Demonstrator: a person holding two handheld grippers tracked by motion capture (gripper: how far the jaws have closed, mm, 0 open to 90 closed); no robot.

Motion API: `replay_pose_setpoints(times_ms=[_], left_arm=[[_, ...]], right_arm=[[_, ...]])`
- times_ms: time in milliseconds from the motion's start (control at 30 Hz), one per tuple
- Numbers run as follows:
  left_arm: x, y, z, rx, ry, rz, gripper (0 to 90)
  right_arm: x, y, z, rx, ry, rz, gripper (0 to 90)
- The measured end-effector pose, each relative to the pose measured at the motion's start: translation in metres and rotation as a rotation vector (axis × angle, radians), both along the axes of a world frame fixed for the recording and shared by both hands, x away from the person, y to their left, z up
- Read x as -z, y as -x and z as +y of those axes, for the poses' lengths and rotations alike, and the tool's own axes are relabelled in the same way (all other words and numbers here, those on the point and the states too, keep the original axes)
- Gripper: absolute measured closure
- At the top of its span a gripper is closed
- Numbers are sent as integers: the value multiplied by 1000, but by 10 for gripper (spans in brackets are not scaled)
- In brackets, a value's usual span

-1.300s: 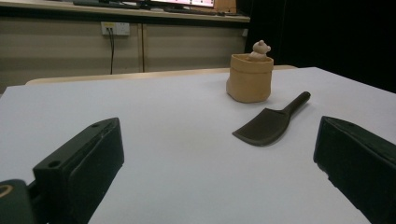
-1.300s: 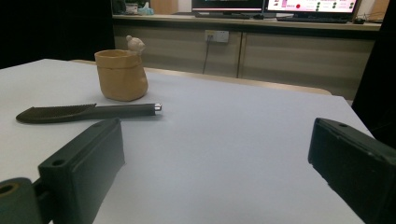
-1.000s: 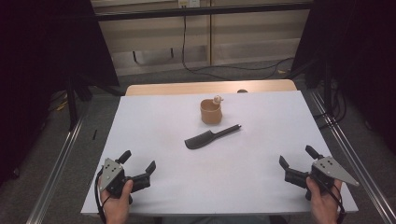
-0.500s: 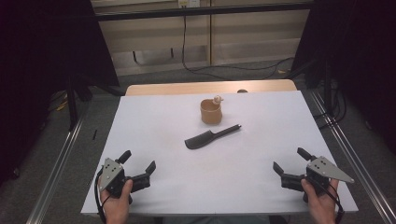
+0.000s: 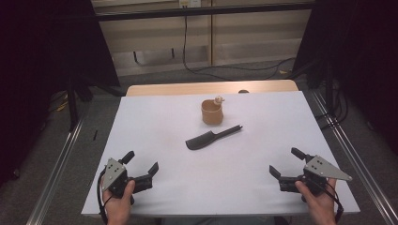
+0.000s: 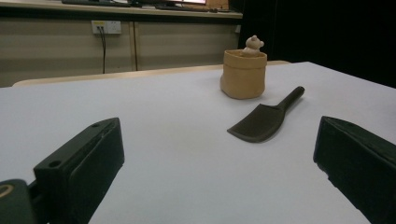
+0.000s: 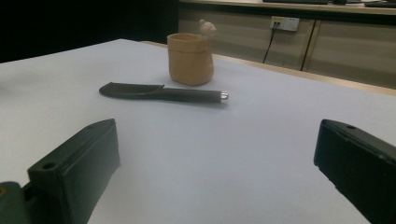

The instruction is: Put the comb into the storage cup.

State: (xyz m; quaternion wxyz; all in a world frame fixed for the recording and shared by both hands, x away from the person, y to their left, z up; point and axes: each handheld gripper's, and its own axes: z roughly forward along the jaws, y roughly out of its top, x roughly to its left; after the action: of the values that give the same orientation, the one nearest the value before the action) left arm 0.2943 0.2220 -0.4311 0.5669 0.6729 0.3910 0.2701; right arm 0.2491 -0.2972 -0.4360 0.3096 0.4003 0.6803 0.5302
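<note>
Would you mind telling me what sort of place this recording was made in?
Probably a lab or recording workspace, not a home: a white table framed by dark curtains, a wall socket with a cable on bare panelling, and metal rails alongside the table.

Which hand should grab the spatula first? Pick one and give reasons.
Probably right. The spatula lies with its handle end toward the right gripper, whose jaws are open; the broad blade faces the left gripper, also open and about as far away.
</note>
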Motion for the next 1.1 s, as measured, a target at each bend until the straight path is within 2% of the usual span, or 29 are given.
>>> replay_pose_setpoints(times_ms=[133, 233, 300, 433, 567, 767, 833, 900, 967, 1100], left_arm=[[-1, 1, 0, 0, 1, -8, 20], [0, 1, -1, 2, -5, -6, 20], [0, 0, -2, 0, -9, -7, 20], [0, -1, -3, 7, -20, -7, 20], [0, -1, -3, 4, -21, -6, 20], [1, -2, -4, 8, -21, -5, 20], [0, -1, -4, 11, -25, -5, 20], [1, -2, -3, 12, -27, -5, 20], [1, -2, -3, 10, -24, -6, 20], [1, -2, -3, 13, -28, -6, 20]], right_arm=[[-2, -5, 7, -23, 2, 13, 1], [-9, -9, 13, -55, 50, 29, 6], [-12, -11, 15, -46, 42, 38, 15], [-13, -14, 17, -63, 39, 61, 14], [-14, -18, 21, -88, 53, 109, 14], [-16, -31, 26, -97, 67, 140, 19], [-13, -35, 28, -115, 60, 163, 26], [-12, -38, 29, -180, 40, 178, 25], [-12, -40, 33, -189, 56, 184, 13], [-13, -48, 39, -220, 44, 201, 9]])
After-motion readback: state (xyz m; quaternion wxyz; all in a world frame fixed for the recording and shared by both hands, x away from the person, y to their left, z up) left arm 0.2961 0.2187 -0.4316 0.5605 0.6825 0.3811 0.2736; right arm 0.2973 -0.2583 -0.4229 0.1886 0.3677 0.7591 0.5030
